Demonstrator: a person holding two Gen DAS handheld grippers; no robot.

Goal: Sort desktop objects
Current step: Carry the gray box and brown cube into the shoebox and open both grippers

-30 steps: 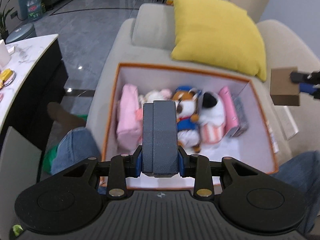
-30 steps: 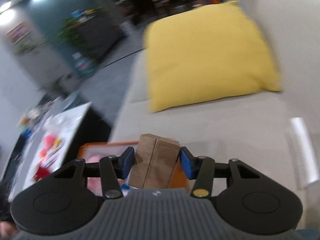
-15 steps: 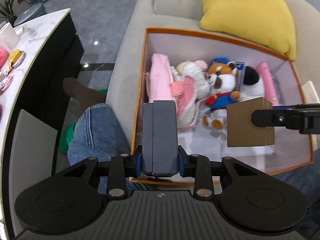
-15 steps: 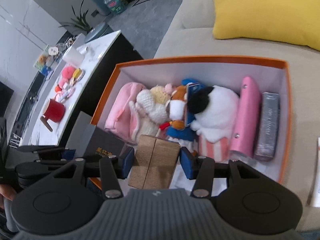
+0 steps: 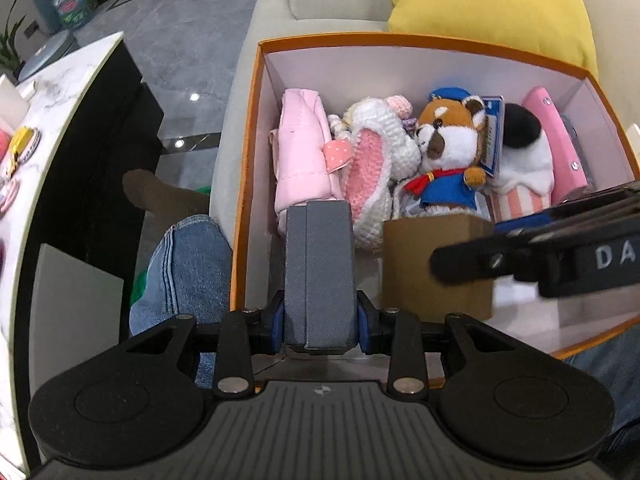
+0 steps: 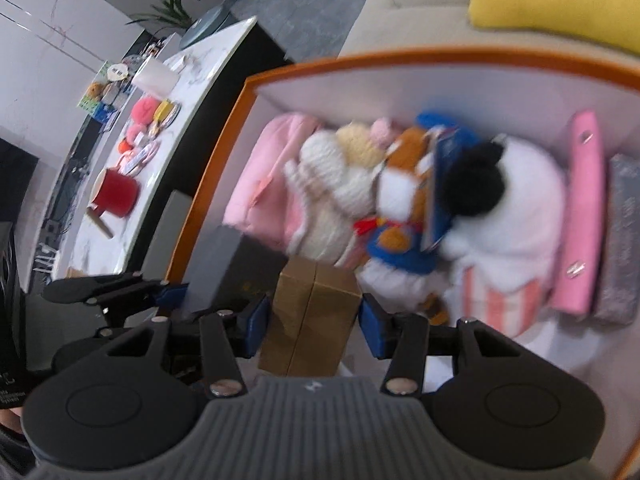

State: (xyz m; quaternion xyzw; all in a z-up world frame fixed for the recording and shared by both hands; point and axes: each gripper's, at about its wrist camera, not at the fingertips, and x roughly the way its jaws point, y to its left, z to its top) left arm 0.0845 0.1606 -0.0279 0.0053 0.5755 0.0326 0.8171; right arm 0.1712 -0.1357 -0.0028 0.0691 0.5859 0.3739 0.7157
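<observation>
Beige sofa [image 5: 256,40] carries an orange box [image 5: 248,128] of plush toys [image 5: 448,152]. Left gripper [image 5: 319,316] clamps a gray case [image 5: 319,272] at the box's near-left corner. Right gripper [image 6: 310,320] clamps a brown carton [image 6: 310,320] beside it, low inside the box.

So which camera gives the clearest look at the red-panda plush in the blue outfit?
The left wrist view: the red-panda plush in the blue outfit lies sharp there, face and scarf visible, inside the orange storage box. The right wrist view shows it motion-blurred.

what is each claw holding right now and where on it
Left claw pinches the dark grey box by its two side faces at the near end. Right claw grips the brown cardboard box the same way.
</observation>
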